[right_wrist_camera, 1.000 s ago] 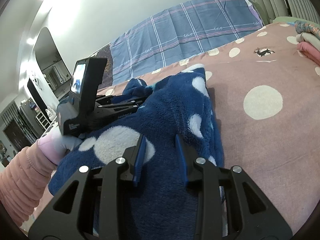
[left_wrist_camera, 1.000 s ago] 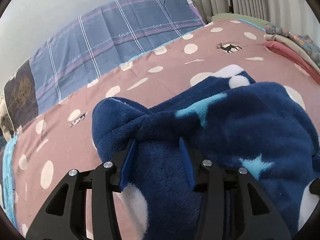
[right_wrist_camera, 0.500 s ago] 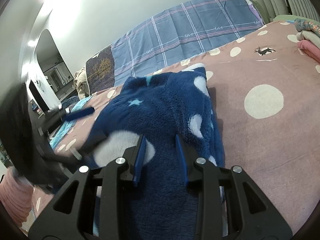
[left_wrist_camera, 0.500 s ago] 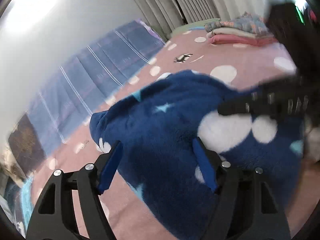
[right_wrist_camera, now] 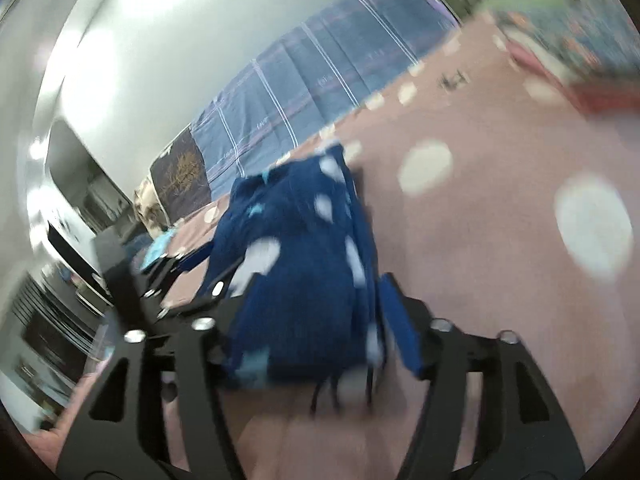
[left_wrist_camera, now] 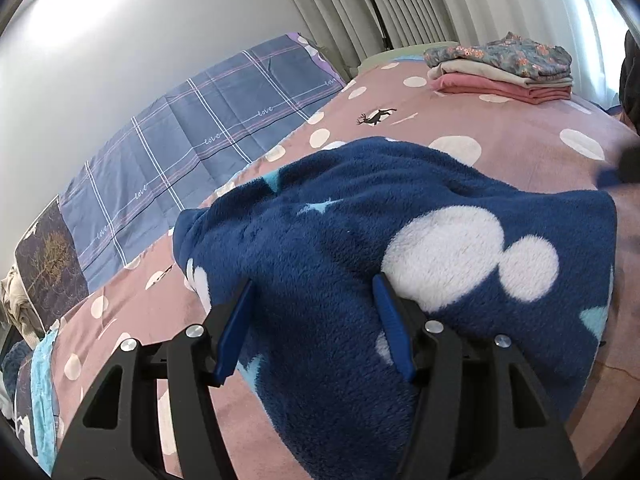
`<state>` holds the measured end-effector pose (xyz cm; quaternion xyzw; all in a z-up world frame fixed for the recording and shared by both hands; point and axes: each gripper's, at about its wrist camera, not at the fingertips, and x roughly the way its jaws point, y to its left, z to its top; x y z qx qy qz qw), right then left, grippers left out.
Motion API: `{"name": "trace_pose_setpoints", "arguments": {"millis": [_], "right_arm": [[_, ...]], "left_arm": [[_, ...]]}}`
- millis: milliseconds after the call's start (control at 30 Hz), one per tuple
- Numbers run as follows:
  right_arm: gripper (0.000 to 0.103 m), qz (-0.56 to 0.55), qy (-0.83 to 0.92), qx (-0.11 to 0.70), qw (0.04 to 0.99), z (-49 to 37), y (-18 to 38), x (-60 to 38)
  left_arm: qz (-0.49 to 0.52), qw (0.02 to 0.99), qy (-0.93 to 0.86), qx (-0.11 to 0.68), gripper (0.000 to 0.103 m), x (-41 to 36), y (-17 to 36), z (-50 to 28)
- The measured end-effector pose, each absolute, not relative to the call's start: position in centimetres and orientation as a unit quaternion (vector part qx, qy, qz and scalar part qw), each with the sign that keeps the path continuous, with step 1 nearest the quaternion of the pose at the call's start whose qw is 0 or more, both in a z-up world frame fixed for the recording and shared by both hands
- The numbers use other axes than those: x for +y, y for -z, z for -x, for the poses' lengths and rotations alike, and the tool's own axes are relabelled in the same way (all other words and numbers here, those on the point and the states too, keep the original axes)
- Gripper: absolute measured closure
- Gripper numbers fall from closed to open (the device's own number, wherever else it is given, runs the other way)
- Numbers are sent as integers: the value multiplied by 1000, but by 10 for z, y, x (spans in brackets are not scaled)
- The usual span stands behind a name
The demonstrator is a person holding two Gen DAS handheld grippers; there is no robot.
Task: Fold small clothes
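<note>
A folded navy fleece garment [left_wrist_camera: 400, 232] with white dots and light-blue stars lies on the pink dotted bedspread [left_wrist_camera: 500, 128]. My left gripper [left_wrist_camera: 314, 322] is open, its blue fingers spread just over the garment's near edge. In the blurred right wrist view the same garment [right_wrist_camera: 296, 260] lies ahead. My right gripper [right_wrist_camera: 316, 320] is open, fingers wide apart around the garment's near end. The left gripper [right_wrist_camera: 168, 268] shows at the garment's left side.
A stack of folded clothes [left_wrist_camera: 504, 68] sits at the far right of the bed, near the curtains. A blue plaid sheet [left_wrist_camera: 192, 120] lies along the wall. More crumpled cloth [left_wrist_camera: 16, 300] lies at the far left bed end.
Both grippers let go of the garment and opened wide. The left pulled back from it. The right swung back and away, blurring its view. The garment now lies folded on the bed.
</note>
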<state>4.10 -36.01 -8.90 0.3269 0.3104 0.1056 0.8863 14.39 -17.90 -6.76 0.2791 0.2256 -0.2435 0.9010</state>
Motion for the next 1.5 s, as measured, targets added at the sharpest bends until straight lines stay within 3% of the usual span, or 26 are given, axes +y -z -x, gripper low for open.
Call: {"name": "trace_pose_setpoints", "arguments": {"millis": [167,333,567,1067,1100,1167,1200,1300,1500], "right_arm": [[24,-414,-127,371,821,-36,120,-344],[18,-481,-95,385,782,-56,138,-344],[3,-510,-72,379,769,-102,138,-336],[5,-444,-33,339,828,-102,135,-323],[5,-444,-34,338,829,-101,136,-323],[6,-441,-37,338,831,-99,134,-321],[7,-438,-40,338,832,-97,135,-322],[8,-432,-45,342,833,-93,136,-324],[7,-424,-43,341,838,-92,137,-321]], "left_arm": [[-273,902,244,228,43,-177,67,-144],[-263,904,244,231,43,-175,67,-144],[-254,906,247,231,43,-173,67,-145],[-233,906,260,239,43,-169,63,-148],[-224,906,263,243,41,-166,60,-150],[-165,910,275,264,25,-148,46,-164],[-144,912,274,268,12,-140,43,-171],[-54,928,238,283,11,-106,37,-214],[132,856,280,414,6,-74,80,-319]]}}
